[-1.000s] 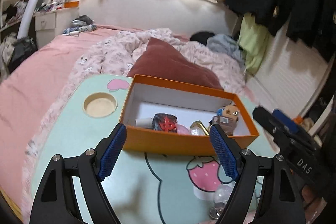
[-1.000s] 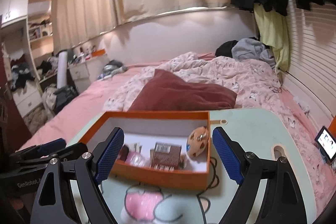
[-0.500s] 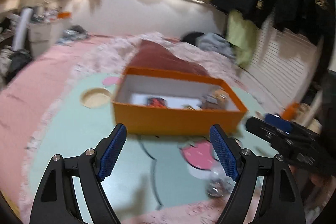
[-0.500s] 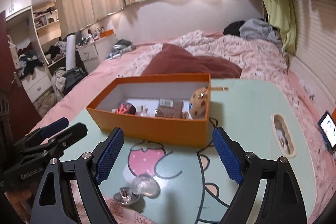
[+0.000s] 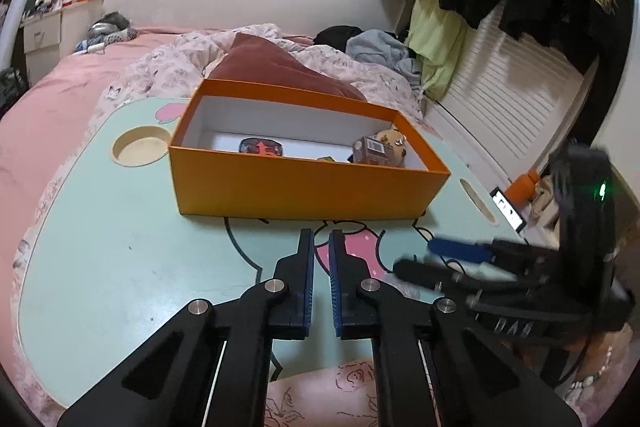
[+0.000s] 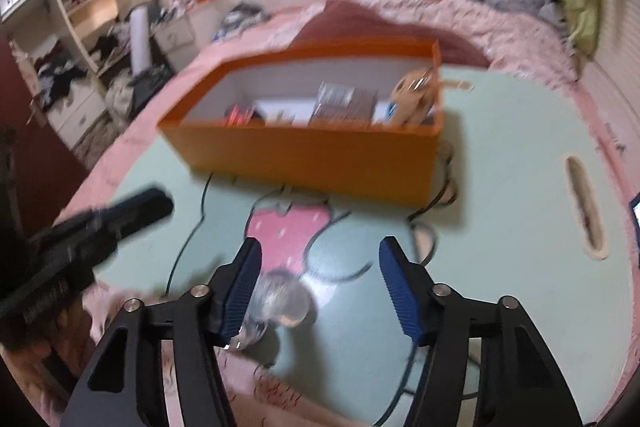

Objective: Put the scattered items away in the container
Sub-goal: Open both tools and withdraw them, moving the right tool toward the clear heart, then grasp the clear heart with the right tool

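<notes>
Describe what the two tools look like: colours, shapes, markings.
Both are alike: the left tool and right tool have black angular fingers with triangular cut-outs, silver pivot screws and ribbed blue pads. Seen from the left wrist, the right tool's body carries pale lettering and a green light.

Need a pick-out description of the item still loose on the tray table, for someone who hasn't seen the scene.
Start at the mint-green tray table and its orange box. Come to the near edge, below the pink strawberry print: a small clear rounded item lies beside the open right gripper's left finger. It is transparent and outside the box.
</notes>
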`<state>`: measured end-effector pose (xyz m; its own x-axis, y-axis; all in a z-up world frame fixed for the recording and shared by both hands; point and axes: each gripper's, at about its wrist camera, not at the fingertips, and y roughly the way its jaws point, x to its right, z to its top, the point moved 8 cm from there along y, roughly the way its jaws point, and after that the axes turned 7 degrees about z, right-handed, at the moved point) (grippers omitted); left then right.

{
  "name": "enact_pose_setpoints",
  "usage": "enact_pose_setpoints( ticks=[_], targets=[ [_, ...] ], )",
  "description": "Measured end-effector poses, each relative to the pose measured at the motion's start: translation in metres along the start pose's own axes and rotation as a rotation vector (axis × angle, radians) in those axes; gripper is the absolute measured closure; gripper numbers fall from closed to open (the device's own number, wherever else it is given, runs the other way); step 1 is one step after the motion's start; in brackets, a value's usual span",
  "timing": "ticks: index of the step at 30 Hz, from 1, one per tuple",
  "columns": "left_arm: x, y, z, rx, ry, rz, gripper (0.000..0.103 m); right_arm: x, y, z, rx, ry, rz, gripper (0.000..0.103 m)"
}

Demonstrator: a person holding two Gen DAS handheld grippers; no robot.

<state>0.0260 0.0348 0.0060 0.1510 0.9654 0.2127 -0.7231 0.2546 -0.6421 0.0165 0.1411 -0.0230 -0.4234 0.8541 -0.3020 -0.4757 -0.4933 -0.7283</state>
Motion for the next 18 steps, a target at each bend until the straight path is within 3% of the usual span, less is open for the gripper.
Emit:
enact_pose_setpoints(
  ticks=[4, 6, 9, 12, 14, 18],
  targets=[
    [-0.001, 0.000, 0.001, 0.005, -0.005, 0.013, 0.092, -0.006, 0.008, -0.007, -0.045, -0.039, -0.010, 0.051],
    [0.001, -0.002, 0.001, 0.012, -0.004, 0.015, 0.072, -0.013, 0.010, -0.009, -0.063, -0.068, 0.001, 0.051],
    [0.000, -0.004, 0.002, 0.026, -0.012, 0.019, 0.050, -0.022, 0.016, -0.016, -0.092, -0.120, -0.001, 0.051],
    [-0.003, -0.010, 0.005, 0.051, -0.030, 0.015, 0.050, -0.020, 0.020, -0.017, -0.100, -0.128, -0.024, 0.053],
    [-0.004, -0.011, 0.006, 0.058, -0.031, 0.008, 0.050, -0.018, 0.021, -0.016, -0.090, -0.143, -0.044, 0.073],
    [-0.002, -0.008, 0.005, 0.047, -0.021, 0.009, 0.050, -0.018, 0.023, -0.013, -0.073, -0.158, -0.035, 0.093]
  ],
)
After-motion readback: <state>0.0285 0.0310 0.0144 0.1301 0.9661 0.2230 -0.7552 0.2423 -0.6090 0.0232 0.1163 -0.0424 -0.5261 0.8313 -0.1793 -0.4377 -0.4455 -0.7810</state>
